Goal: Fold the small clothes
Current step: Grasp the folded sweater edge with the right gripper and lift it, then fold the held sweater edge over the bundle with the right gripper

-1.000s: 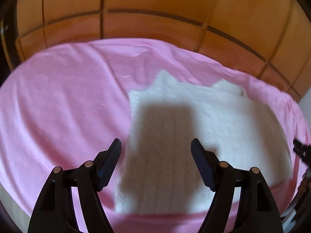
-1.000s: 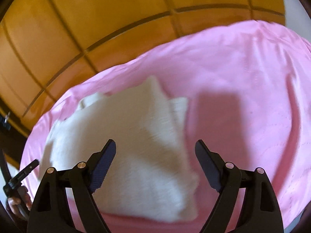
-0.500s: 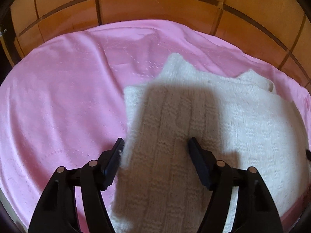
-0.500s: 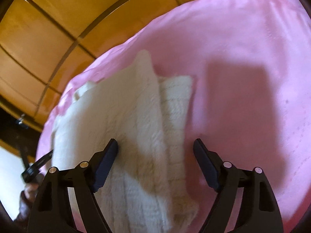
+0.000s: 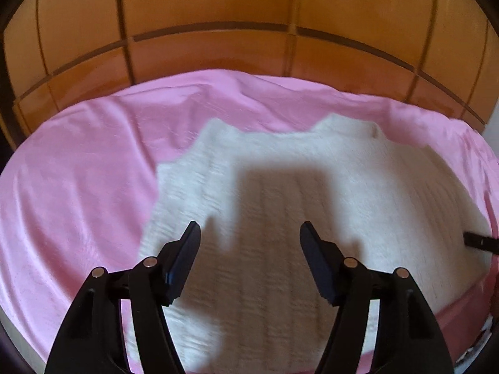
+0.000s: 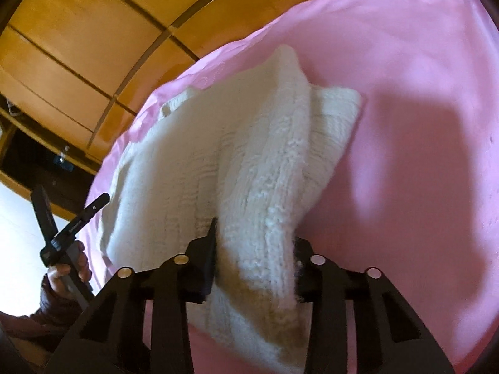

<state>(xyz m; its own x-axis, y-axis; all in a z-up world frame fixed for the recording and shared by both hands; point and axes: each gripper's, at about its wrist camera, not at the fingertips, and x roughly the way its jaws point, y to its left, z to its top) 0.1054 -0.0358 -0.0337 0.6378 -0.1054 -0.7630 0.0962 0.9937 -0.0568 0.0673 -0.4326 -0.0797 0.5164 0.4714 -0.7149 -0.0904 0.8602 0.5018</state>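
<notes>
Sweater, white and knitted, is bunched between the fingers of the right gripper. Those fingers are closing on a thick ridge of its near right edge, and the knit is squeezed between the pads and bulges above them. This looks like a pinch taken so that side can be lifted and laid over the middle. A narrower layer, probably a sleeve already turned in, lies just beside the ridge on its right.

The left gripper hangs over the sweater's left half with its fingers well apart and narrowing slowly. They hold nothing; the knit lies flat beneath the gap, under the gripper's shadow. It seems placed to take the matching edge, or to pin the garment while the other side folds.

The sweater lies spread on a pink sheet, near the front edge, collar pointing away towards a wooden panelled wall. In the right view, a hand grips the left gripper's handle at the far left. The fold is judged barely begun.
</notes>
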